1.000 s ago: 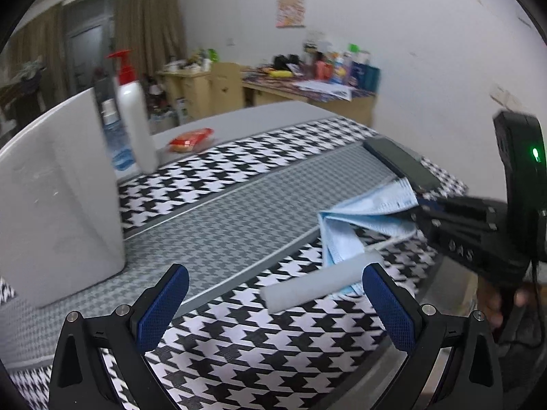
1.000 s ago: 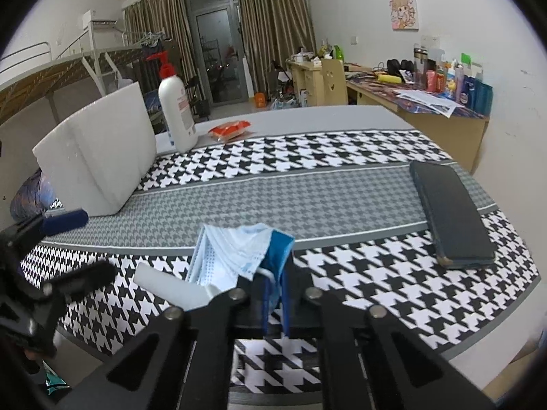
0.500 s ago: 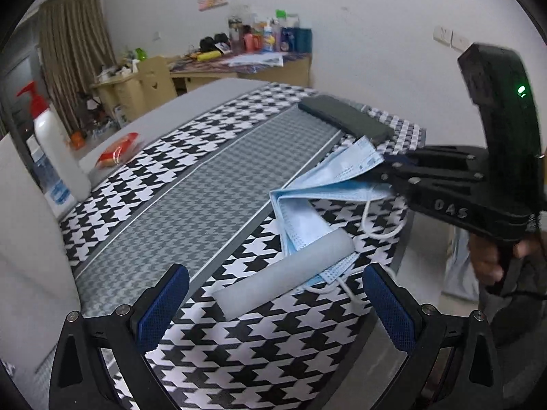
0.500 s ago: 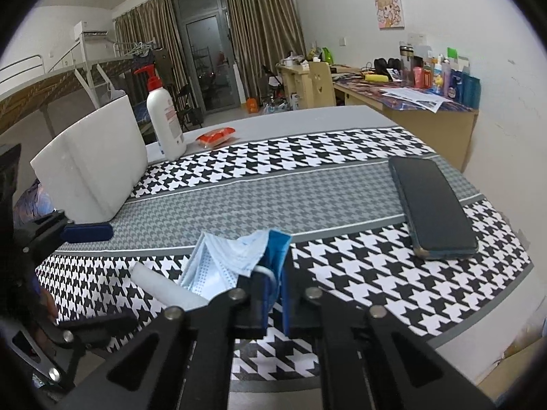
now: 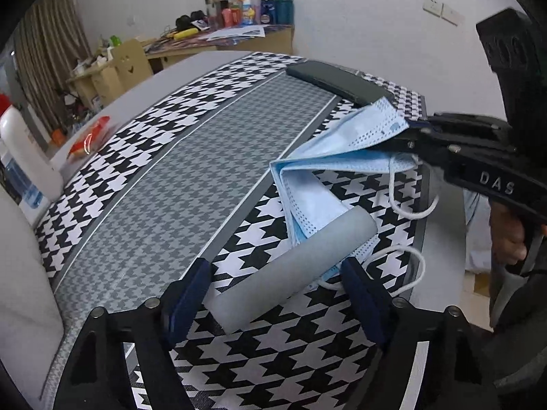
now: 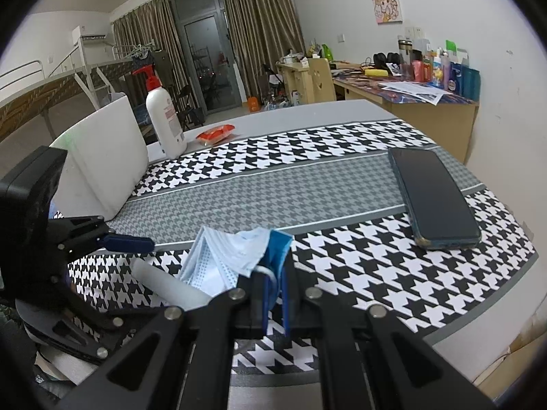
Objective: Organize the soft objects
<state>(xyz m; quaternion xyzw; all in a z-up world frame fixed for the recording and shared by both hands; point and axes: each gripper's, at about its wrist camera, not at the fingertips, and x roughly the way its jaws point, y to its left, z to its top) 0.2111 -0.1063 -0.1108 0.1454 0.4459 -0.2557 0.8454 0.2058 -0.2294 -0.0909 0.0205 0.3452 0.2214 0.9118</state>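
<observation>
Crumpled blue face mask (image 5: 328,171) is being pinched by right gripper (image 6: 273,290). Grey foam roll (image 5: 290,270) is being straddled, untouched, by left gripper (image 5: 273,294), jaws just closing.

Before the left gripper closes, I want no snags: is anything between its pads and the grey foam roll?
Nothing visible. The left gripper, whose jaws have just been closing, straddles the grey foam roll with bare gaps at both pads. The roll's far end lies on the blue mask, held by the right gripper.

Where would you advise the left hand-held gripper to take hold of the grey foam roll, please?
Across the middle of the grey foam roll, coming down from above with one finger on each long side. It lies flat, partly on the blue face mask, and already sits between the open fingers of the left hand-held gripper, whose jaws have just been closing.
</observation>
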